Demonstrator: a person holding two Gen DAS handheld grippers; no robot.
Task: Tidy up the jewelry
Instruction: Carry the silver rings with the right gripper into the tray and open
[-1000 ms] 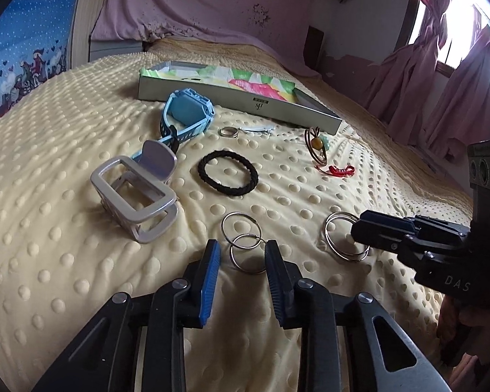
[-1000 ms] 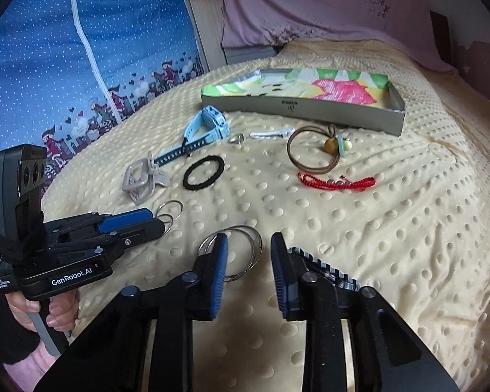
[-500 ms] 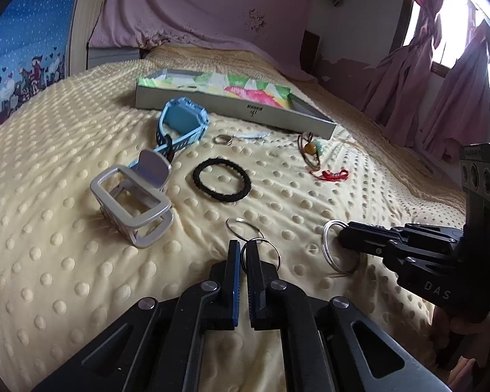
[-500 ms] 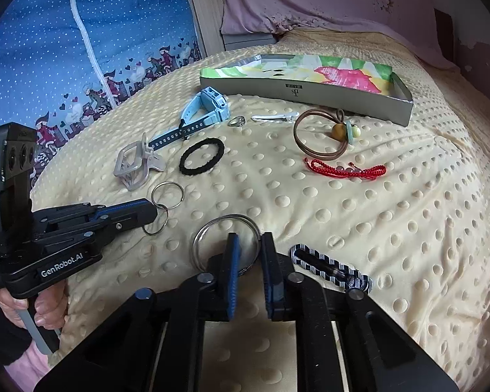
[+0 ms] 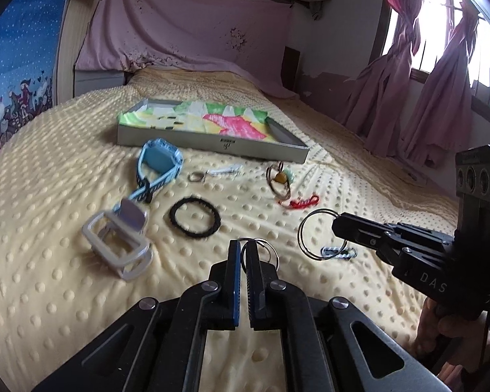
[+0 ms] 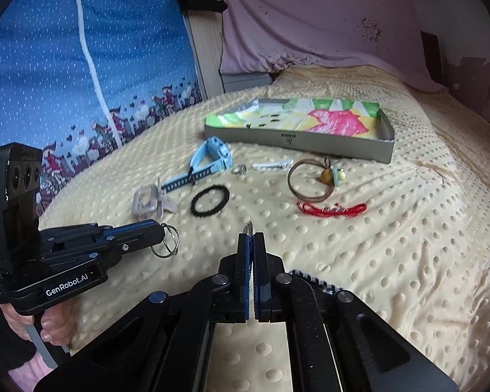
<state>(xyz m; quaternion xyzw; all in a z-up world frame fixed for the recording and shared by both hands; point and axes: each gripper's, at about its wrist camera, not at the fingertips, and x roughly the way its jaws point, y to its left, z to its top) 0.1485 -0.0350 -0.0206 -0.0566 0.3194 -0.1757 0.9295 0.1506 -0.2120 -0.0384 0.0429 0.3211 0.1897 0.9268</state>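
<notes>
My left gripper (image 5: 243,245) is shut on a pair of small silver rings (image 5: 260,252), which hang just above the yellow dotted blanket. My right gripper (image 6: 251,238) is shut on a set of larger silver bangles (image 5: 320,233), seen edge-on at its tips (image 6: 249,228). Each gripper shows in the other's view, the left one (image 6: 160,232) with its small rings (image 6: 167,245) dangling. At the back lies an open grey box tray (image 5: 212,142) with a colourful lining. In front of it lie a blue watch (image 5: 160,166) and a black hair tie (image 5: 194,217).
A grey hair claw (image 5: 117,248) sits at the left, with a silver clip (image 5: 219,171) and small ring nearby. A brown cord bracelet (image 6: 310,179), a red string bracelet (image 6: 330,209) and a striped band (image 6: 313,281) lie on the right. Pink curtains hang beyond the bed.
Both grippers went from open to shut, the left on the small rings, the right on the bangles. Both then rose, lifting the rings off the blanket.
</notes>
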